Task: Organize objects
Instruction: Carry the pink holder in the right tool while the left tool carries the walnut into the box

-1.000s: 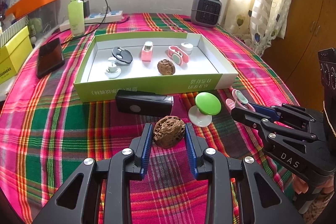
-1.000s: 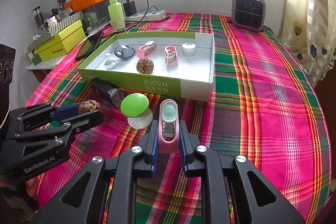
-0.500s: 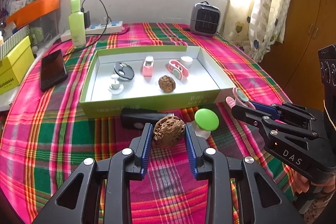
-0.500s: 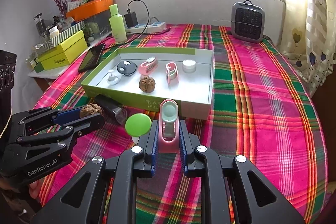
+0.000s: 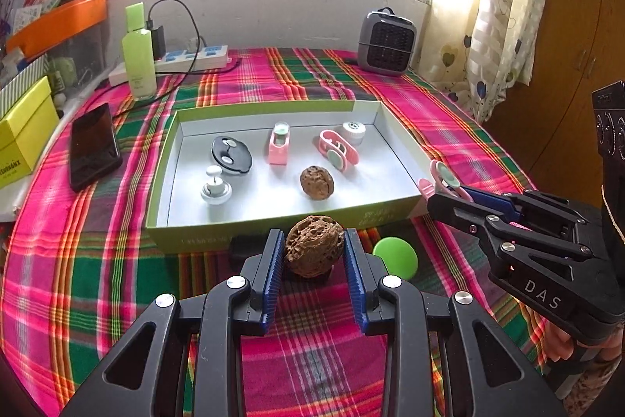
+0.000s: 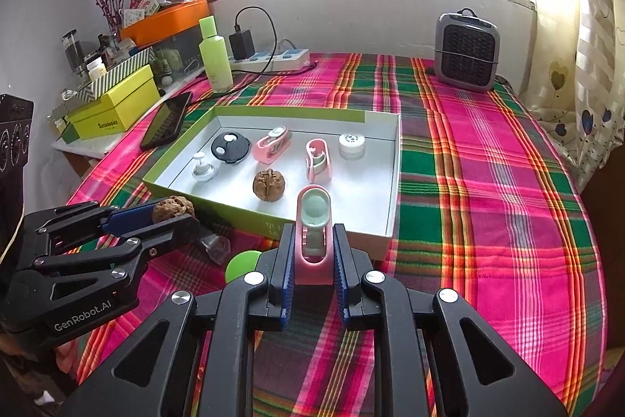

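Your left gripper point(image 5: 314, 253) is pinching a brown walnut point(image 5: 314, 251) between its blue pads, one pad on each side, so the bumpy nut cannot roll out. Your right gripper point(image 6: 312, 253) is squeezed tight on a pink clip point(image 6: 313, 233) with a pale green round end. The clip stands up between the pads with its round end pointing away from you, which probably makes it easy to set down flat.

Both things hang in the air just in front of the near wall of the green box point(image 5: 273, 235). Inside the box, past your grippers, lie another walnut point(image 5: 316, 182) and two more pink clips, so it looks like you are bringing each thing to join its friends.

The left camera shows the green knob point(image 5: 395, 257) just right of the left gripper, and a black thing half hidden behind it. The right camera shows how the left gripper holds the walnut from the side. It also shows a small clear thing point(image 6: 214, 245) on the counter point(image 6: 488, 182) below the left gripper, which the left camera does not show.
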{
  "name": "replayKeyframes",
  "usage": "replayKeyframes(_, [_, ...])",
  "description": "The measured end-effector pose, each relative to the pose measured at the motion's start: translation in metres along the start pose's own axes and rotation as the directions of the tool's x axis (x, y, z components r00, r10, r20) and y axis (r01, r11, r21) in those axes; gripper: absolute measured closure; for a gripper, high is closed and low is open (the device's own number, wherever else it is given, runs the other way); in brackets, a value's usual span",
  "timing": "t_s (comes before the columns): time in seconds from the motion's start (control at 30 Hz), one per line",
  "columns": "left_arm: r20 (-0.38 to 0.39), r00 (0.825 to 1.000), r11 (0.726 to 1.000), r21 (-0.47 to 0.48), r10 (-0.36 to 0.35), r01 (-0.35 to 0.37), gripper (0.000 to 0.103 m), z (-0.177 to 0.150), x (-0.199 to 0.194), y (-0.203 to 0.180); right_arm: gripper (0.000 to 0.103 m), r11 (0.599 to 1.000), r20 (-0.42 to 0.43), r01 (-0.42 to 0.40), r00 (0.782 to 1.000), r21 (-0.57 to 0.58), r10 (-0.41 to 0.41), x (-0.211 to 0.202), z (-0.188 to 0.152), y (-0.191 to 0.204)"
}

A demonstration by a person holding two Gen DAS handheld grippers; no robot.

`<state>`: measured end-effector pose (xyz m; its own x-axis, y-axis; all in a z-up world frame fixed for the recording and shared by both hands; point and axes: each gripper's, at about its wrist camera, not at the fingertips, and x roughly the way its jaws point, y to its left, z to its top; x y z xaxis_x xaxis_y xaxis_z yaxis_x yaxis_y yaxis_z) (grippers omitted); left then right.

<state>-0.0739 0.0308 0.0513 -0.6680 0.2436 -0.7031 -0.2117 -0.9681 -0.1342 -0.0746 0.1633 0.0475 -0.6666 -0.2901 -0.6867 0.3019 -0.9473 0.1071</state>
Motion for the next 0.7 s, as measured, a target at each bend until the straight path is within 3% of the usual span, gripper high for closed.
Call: replayKeyframes(0.7, [-0.015, 1.0, 0.999, -0.034, 0.013, -0.013, 0.074, 0.023, 0.024, 0.017, 0.084, 1.0, -0.015, -0.004, 1.0, 0.013, 0.004, 0.025, 0.019, -0.008])
